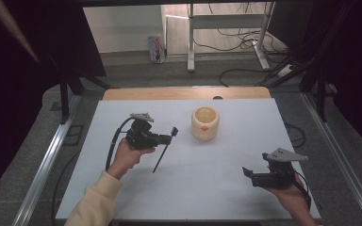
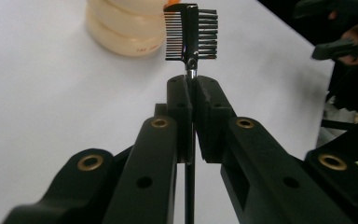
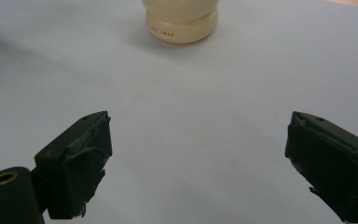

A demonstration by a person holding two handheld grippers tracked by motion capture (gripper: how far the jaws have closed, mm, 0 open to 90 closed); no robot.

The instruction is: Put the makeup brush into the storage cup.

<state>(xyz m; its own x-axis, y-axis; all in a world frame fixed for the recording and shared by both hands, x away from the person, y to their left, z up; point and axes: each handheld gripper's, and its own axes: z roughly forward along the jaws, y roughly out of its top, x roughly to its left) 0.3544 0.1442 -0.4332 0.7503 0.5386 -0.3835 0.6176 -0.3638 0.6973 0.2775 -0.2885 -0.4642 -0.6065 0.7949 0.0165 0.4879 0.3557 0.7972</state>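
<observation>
Transport seems to be the step in hand: the left gripper has its jaws clenched on the thin stem of a small black double-sided comb, a brow-and-lash tool by the look of it, and carries it near the cream-coloured cup. The comb hangs tilted, its toothed head up and towards the cup, its handle end slanting down and away from the cup towards the white desk. Whether that lower tip touches the desk I cannot tell.

The right gripper waits well apart from the cup, on the near side, its jaws released and wide with nothing between them.

Judging by the open mouth of the cup, the likely aim is to stand the comb in it. That would call for lifting the comb above the rim, bringing the handle end over the opening, then lowering before letting go. The slanting handle could catch the rim and tip the cup.

The high view gives the layout and the cup's open top. The left gripper view adds what that one cannot resolve: the comb's fine teeth on one side and coarser bristles on the other, a metal neck just above the jaws, and the cup just behind. The right gripper view shows the cup's base with small red print and the bare desk before it.
</observation>
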